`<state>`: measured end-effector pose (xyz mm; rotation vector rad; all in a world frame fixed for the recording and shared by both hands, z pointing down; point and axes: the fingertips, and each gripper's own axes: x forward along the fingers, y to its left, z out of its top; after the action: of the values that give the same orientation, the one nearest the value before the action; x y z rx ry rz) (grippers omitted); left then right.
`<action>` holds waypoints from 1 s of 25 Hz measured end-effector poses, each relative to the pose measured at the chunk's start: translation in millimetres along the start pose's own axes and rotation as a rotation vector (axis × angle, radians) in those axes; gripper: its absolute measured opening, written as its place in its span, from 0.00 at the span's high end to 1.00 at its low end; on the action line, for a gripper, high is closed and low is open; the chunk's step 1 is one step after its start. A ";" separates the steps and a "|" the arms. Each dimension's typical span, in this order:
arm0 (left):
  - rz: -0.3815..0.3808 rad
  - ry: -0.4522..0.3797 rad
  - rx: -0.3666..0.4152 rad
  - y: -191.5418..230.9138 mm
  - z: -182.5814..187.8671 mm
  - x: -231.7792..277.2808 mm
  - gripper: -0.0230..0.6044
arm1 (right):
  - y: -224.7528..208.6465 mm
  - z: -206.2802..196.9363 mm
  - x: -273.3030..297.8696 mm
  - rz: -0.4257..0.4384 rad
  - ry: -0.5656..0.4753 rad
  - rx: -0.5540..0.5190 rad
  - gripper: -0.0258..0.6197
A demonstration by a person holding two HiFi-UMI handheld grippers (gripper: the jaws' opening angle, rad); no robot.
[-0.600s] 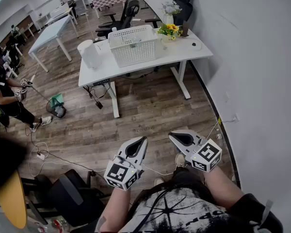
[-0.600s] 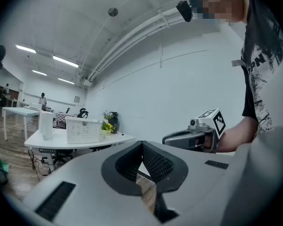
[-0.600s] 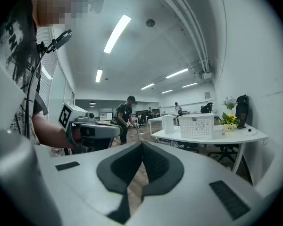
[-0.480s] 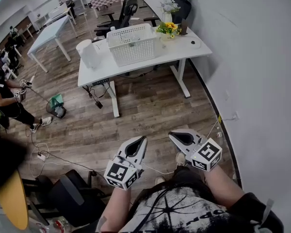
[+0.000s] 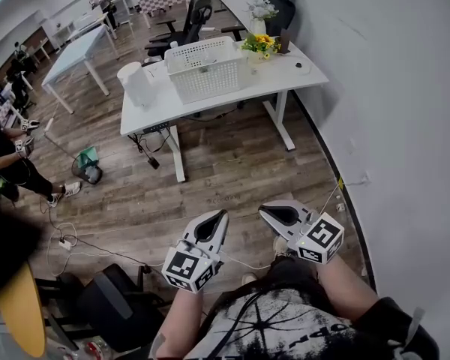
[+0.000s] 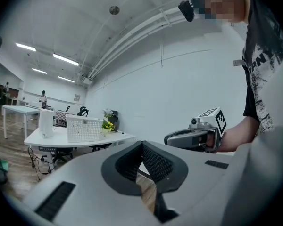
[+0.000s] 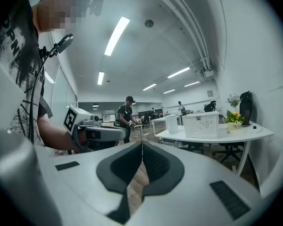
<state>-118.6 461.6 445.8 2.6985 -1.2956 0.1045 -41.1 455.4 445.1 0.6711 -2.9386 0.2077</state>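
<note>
White desk point(image 5: 285, 77): framing barely differs from half a second ago, and nothing on it has moved. Person sweeping point(image 5: 11, 163), far left of the desk, has shifted a little further left with the broom; that is the only real change. White basket point(image 5: 205, 67) sits mid-desk, jug point(image 5: 137, 82) at the desk's left end, yellow flowers point(image 5: 259, 45) at its back right. Left gripper point(image 5: 221, 217) and right gripper point(image 5: 264, 210) are as before: side by side over the wood floor, well short of the desk's front edge. Both are pinched fully closed on nothing, tips aimed towards the desk.
</note>
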 end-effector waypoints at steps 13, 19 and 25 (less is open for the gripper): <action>0.013 0.002 -0.030 21.2 -2.0 11.8 0.95 | -17.2 2.1 14.3 -0.008 0.020 -0.027 0.92; 0.018 0.019 -0.036 34.4 -6.1 42.2 0.95 | -51.0 1.3 24.1 -0.003 0.014 -0.010 0.92; 0.034 0.036 -0.037 49.5 -2.4 87.2 0.95 | -99.8 6.7 28.9 0.010 0.004 -0.004 0.92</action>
<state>-102.7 364.3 464.2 2.6323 -1.3199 0.1317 -23.7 353.1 453.4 0.6553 -2.9380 0.2034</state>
